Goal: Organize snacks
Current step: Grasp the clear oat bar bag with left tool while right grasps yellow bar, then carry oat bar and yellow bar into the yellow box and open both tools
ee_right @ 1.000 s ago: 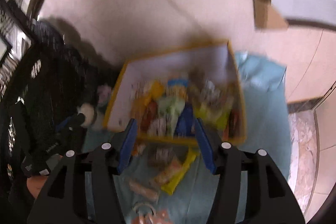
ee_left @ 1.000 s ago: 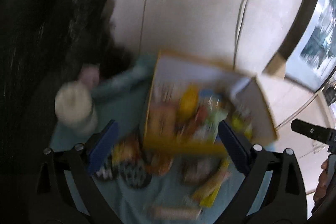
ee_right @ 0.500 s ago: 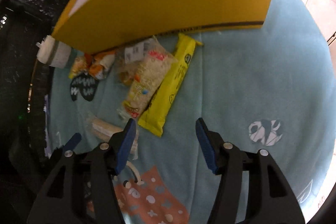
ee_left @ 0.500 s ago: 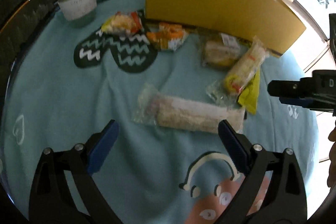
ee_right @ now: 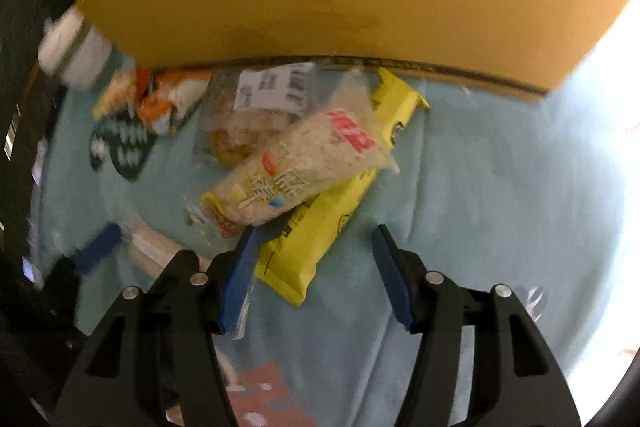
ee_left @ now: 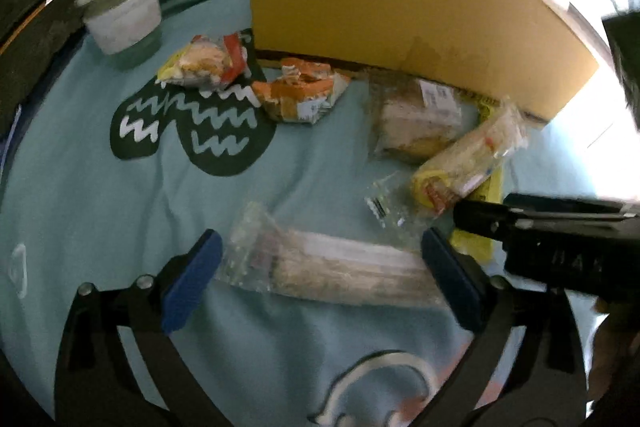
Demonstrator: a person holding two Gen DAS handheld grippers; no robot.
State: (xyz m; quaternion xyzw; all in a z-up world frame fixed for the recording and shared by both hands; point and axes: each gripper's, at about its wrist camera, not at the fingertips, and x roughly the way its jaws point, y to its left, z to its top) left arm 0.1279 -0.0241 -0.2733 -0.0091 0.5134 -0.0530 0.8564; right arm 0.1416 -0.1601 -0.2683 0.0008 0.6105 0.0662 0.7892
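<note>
Left wrist view: the left gripper point(ee_left: 320, 279) is being held low over the teal blanket point(ee_left: 120, 211), its jaws spread wide on either side of a long clear-wrapped wafer pack point(ee_left: 332, 267), which is lying flat between the blue pads point(ee_left: 192, 287) without a firm pinch being seen. At twelve o'clock the yellow cardboard box point(ee_left: 400, 11) is standing. Along its base, snacks are being displayed: a yellow-red packet point(ee_left: 204, 61) at eleven o'clock, an orange packet point(ee_left: 300, 93) beside it, a clear-wrapped sandwich point(ee_left: 416, 119) at one o'clock, and a rice-cracker bag point(ee_left: 464, 163) lying over a yellow bar. A white lidded cup point(ee_left: 120, 7) is standing at ten o'clock. The right gripper's body is being seen at three o'clock.

Right wrist view: the right gripper point(ee_right: 316, 275) is being held with jaws spread around the near end of the yellow snack bar point(ee_right: 320, 227), nothing pinched. The rice-cracker bag point(ee_right: 296, 163) is lying across that bar at eleven o'clock, touching it.
</note>
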